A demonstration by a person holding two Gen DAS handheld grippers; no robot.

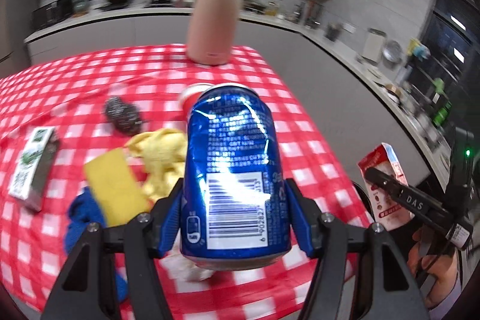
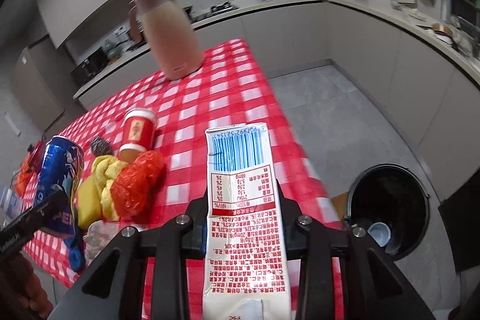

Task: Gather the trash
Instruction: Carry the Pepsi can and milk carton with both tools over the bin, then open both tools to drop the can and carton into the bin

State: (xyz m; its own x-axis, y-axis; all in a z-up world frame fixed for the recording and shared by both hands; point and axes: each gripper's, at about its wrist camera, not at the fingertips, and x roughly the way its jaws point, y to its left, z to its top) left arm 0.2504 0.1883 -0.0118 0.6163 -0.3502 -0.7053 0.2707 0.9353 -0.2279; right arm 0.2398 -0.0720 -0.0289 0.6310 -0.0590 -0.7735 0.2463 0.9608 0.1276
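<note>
A dented blue soda can (image 1: 231, 140) is held upright above the table, with my left gripper (image 1: 234, 185) shut on its sides. From the right wrist view the same can (image 2: 60, 176) shows at the far left. A red and white drink carton (image 2: 243, 200) stands on end in my right gripper (image 2: 243, 194), whose jaws are shut on its narrow sides. In the left wrist view that carton (image 1: 387, 170) hangs past the table's right edge. A black bin (image 2: 390, 200) stands on the floor to the right of the table, with a pale blue cup (image 2: 379, 233) inside.
On the red checked tablecloth (image 1: 90, 74) stand a pink jug (image 1: 210, 20) and lie a red paper cup (image 2: 139, 134), a red plastic bag (image 2: 138, 185), a yellow cloth (image 1: 162, 152), a yellow sponge (image 1: 117, 185), a green and white carton (image 1: 33, 167), a steel scrubber (image 1: 123, 116), a blue cloth (image 1: 84, 218) and crumpled paper (image 2: 99, 233).
</note>
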